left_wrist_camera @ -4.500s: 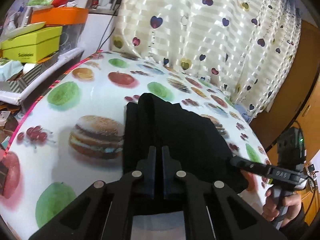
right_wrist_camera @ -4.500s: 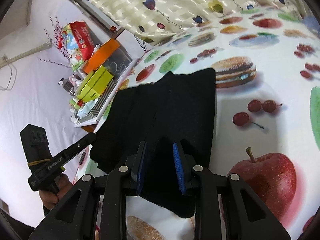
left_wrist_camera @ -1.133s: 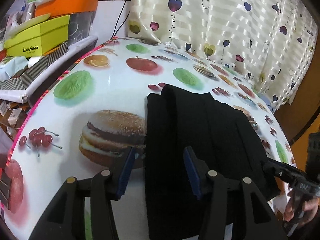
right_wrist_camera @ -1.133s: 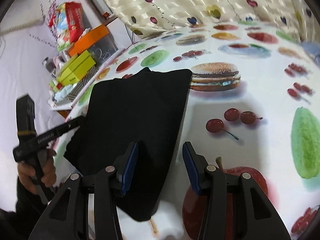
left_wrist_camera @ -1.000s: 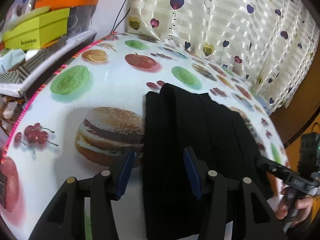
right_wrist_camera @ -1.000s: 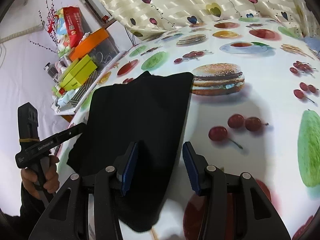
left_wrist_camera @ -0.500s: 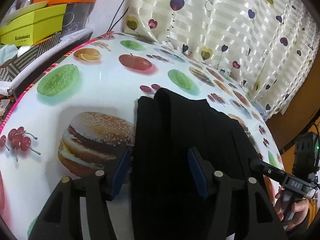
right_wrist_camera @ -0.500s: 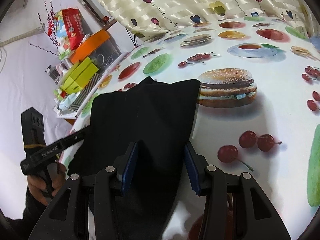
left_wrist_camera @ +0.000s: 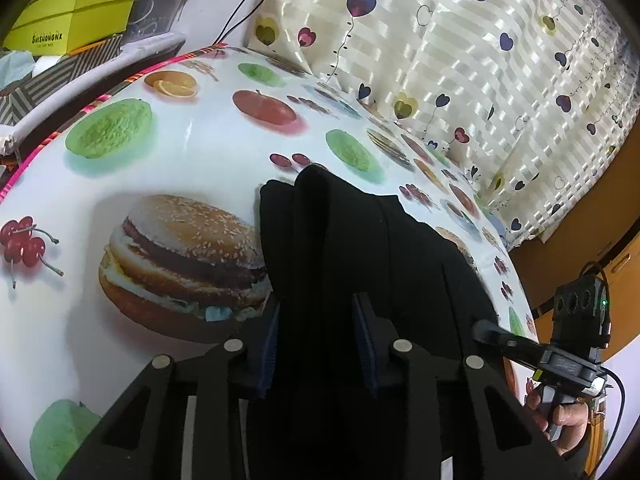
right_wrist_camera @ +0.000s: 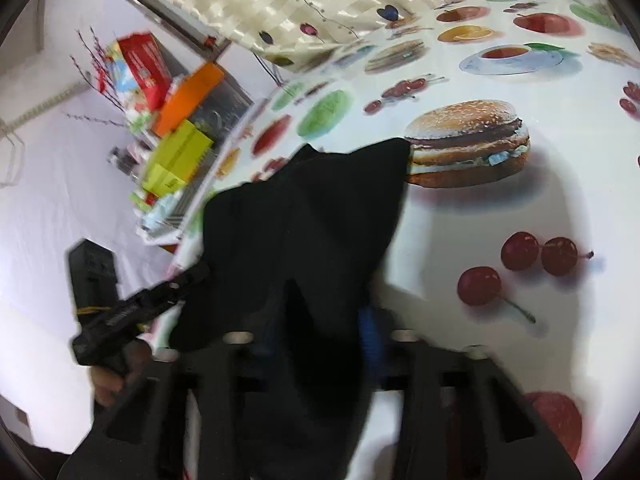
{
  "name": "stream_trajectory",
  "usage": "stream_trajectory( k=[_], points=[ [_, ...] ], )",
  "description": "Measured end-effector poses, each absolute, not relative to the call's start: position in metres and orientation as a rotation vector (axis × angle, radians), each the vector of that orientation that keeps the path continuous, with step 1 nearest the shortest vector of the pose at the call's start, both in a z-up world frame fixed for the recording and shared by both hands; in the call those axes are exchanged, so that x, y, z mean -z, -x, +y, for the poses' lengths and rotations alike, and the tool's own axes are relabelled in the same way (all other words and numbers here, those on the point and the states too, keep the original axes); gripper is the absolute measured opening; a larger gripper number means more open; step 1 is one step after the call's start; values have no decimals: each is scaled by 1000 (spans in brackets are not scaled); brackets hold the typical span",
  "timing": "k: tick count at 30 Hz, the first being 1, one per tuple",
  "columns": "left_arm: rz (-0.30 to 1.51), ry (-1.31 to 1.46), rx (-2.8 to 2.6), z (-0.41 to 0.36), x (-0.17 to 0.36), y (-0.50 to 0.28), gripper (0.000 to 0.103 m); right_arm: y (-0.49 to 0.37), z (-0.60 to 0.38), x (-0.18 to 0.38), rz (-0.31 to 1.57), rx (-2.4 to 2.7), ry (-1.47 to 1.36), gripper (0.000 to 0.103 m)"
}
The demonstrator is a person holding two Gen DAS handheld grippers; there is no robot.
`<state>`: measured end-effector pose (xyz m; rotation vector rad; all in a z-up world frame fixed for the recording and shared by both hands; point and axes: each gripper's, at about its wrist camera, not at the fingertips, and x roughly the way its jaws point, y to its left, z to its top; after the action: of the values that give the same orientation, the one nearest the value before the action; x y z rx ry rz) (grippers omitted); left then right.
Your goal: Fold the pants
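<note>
The black pants (left_wrist_camera: pixel 360 264) are found folded on the fruit-and-burger printed tablecloth (left_wrist_camera: pixel 168 152), their near edge now lying between the fingers of both tools. Half a second ago the left gripper (left_wrist_camera: pixel 316 336) stood wider and short of the cloth; its jaws are now narrowed about the near hem, though a gap is still visible. The right gripper (right_wrist_camera: pixel 320 328) is blurred; whether it is closed cannot be told. A fresh pinch for a further fold is judged under way.

pants (left_wrist_camera: pixel 360 248): plain black
counter (left_wrist_camera: pixel 192 152): white, fruit-and-burger print
curtain (left_wrist_camera: pixel 460 40): cream stripes, coloured hearts
</note>
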<state>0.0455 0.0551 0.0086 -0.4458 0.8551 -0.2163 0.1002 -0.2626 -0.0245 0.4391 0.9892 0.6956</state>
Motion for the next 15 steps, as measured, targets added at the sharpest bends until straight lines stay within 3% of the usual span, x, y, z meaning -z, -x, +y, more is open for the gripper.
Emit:
stream_trajectory(
  k=[5,15],
  points=[
    [832,409,211,50,-18,-41,27,-98,-264,22,972,-698,-457,16],
    [779,371,249,42,-43,-35,18,-86,-257,-10,878,-764,-442,13]
  ],
)
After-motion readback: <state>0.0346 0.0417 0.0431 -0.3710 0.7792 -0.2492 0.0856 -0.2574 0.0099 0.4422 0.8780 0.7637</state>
